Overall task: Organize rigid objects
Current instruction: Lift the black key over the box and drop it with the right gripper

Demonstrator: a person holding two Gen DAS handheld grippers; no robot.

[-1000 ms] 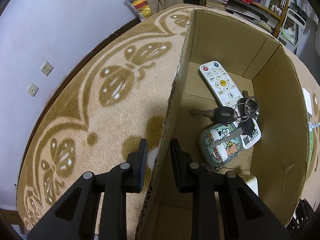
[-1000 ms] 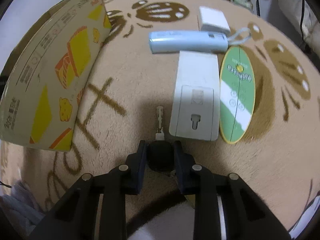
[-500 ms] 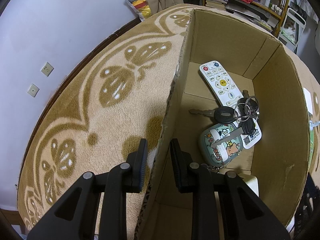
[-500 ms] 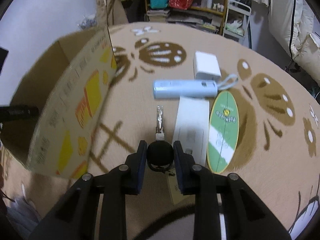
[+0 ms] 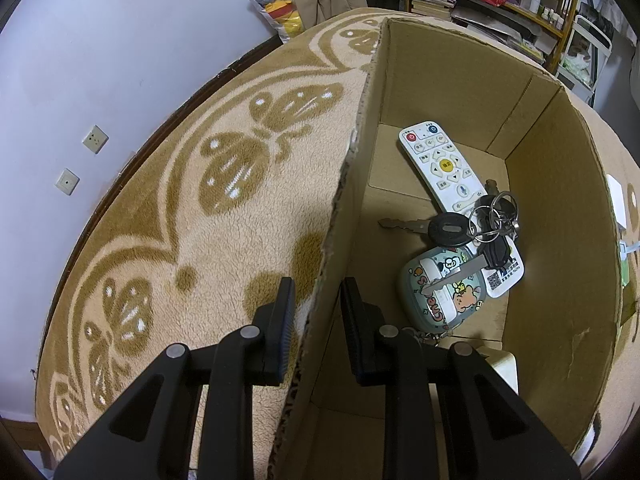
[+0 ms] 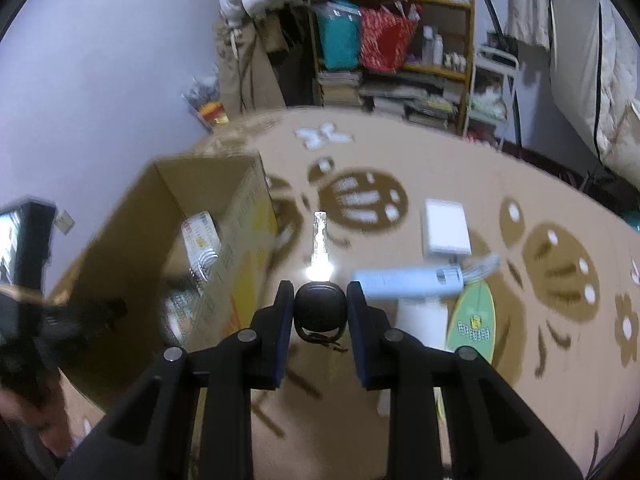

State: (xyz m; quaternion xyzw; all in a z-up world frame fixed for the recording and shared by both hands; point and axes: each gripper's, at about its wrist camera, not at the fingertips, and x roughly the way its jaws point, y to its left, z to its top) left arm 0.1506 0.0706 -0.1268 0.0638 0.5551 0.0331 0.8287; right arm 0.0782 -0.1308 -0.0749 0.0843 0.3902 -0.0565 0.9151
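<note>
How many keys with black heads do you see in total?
3: two in the box, one flat, one across the pouch; one in the right gripper. Others may be hidden.

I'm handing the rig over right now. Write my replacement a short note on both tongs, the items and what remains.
Left tongs: shut on the brown cardboard box's near wall.
Right tongs: shut on the black-headed key, held above the rug.
Done: white remote, key bunch and cartoon pouch are boxed.
Left: box this key, then the pale blue bar, white square block, green oval card and white slab.
</note>
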